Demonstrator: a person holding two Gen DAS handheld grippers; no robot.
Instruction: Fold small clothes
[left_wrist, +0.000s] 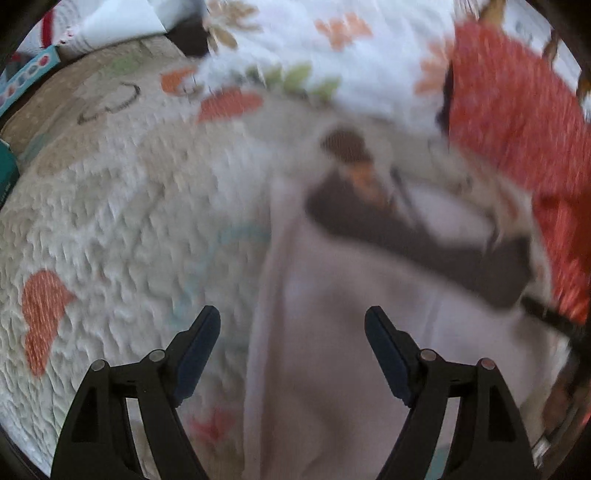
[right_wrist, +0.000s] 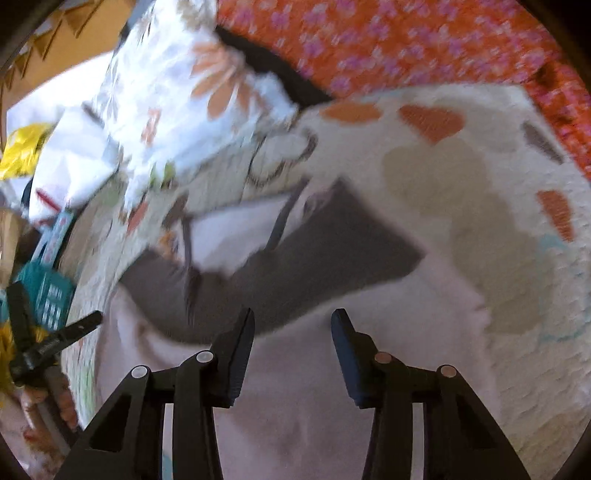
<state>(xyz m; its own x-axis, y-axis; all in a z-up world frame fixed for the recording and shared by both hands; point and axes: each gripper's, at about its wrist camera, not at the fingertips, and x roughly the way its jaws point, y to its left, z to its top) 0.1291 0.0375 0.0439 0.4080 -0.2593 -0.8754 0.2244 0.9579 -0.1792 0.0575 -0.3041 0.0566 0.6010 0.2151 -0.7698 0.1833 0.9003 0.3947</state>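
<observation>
Both views are smeared by motion blur, so fine detail is lost. In the left wrist view the left tongs (left_wrist: 292, 314) stand spread wide with nothing between the two dark fingers, hovering over the seam where a pale pink garment (left_wrist: 332, 369) meets a white textured bedspread (left_wrist: 110, 229) printed with orange hearts. The garment fills the area from 6 o'clock out toward 3 o'clock, and a dark grey-brown band (left_wrist: 424, 243) runs slantwise across its upper part at about 2 o'clock; whether that band is a sleeve or a trim panel cannot be told. At 1 o'clock lies an orange patterned cloth (left_wrist: 517, 122), and at 12 o'clock a white floral pillow (left_wrist: 332, 55). In the right wrist view the right tongs (right_wrist: 293, 317) are likewise parted and hold nothing, poised above the same pale pink garment (right_wrist: 295, 387), which spreads from 6 o'clock up to the centre, with the dark band (right_wrist: 314, 258) just ahead of the fingertips. The bedspread (right_wrist: 480, 177) extends toward 2 and 3 o'clock, the orange cloth (right_wrist: 406, 40) arcs across 12 to 2 o'clock, and the floral pillow (right_wrist: 177, 92) sits at 11 o'clock. At 8 o'clock the left tongs (right_wrist: 55, 317) show, splayed apart, beside a teal basket (right_wrist: 48, 295).
</observation>
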